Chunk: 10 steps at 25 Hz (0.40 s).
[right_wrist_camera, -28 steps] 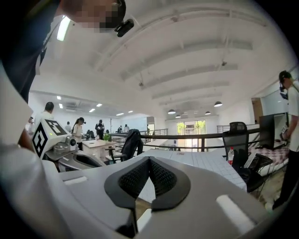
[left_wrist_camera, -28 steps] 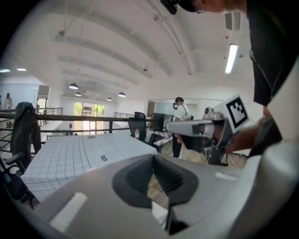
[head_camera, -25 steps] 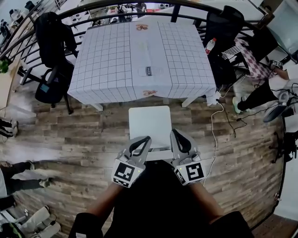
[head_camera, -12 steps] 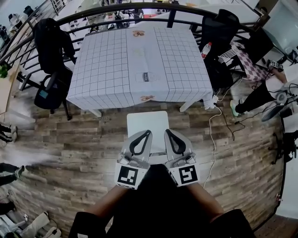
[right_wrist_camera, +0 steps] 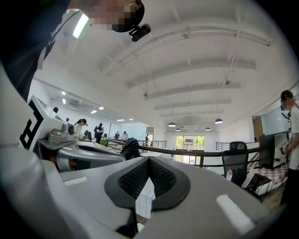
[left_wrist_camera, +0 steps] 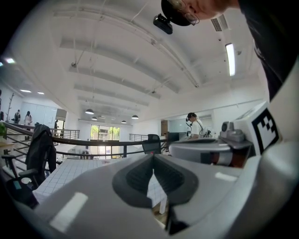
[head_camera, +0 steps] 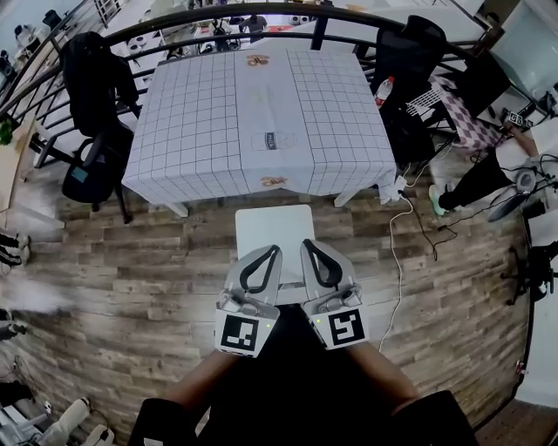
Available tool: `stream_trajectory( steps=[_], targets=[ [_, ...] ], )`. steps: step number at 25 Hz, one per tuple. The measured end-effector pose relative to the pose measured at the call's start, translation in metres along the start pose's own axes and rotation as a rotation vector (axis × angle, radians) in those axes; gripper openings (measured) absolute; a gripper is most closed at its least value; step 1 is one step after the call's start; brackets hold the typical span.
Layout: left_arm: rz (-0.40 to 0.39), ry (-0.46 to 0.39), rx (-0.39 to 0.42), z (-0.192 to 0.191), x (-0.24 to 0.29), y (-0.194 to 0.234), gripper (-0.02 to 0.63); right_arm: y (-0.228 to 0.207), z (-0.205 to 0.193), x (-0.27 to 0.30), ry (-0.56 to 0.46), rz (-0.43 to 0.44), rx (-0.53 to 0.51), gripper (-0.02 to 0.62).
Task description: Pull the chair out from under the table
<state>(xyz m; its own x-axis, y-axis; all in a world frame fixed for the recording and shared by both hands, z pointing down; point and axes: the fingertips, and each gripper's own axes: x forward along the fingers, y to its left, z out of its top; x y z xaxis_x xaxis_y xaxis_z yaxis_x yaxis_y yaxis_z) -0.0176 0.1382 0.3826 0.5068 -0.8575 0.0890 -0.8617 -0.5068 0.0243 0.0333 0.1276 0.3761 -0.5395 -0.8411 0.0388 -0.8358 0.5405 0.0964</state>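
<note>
The white chair (head_camera: 275, 228) stands on the wood floor just in front of the table (head_camera: 200, 113), which has a grid-pattern cloth. Only its seat shows. My left gripper (head_camera: 273, 250) and right gripper (head_camera: 307, 244) hover side by side over the seat's near edge, tips pointing at the table. Both are shut with nothing between the pads. In the left gripper view the closed jaws (left_wrist_camera: 153, 161) face the tablecloth (left_wrist_camera: 70, 170), and the right gripper's body (left_wrist_camera: 205, 149) shows alongside. In the right gripper view the jaws (right_wrist_camera: 149, 163) meet too.
Black office chairs stand left of the table (head_camera: 96, 96) and at its far right corner (head_camera: 410, 52). A dark railing (head_camera: 218, 13) curves behind. A white cable (head_camera: 397, 261) trails over the floor at right, near a seated person (head_camera: 488, 165). A bottle (head_camera: 382, 90) stands beside the table.
Both grippers have drawn closer together and risen a little over the seat's near edge. The chair keeps its place in front of the table.
</note>
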Motion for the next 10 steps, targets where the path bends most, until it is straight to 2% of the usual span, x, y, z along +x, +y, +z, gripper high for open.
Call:
stream_trajectory(
  steps=[10],
  targets=[
    [-0.028, -0.013, 0.004, 0.0036, -0.0054, -0.0042, 0.011, 0.011, 0.0061, -0.0093, 0.006, -0.017, -0.037, -0.003]
  ],
)
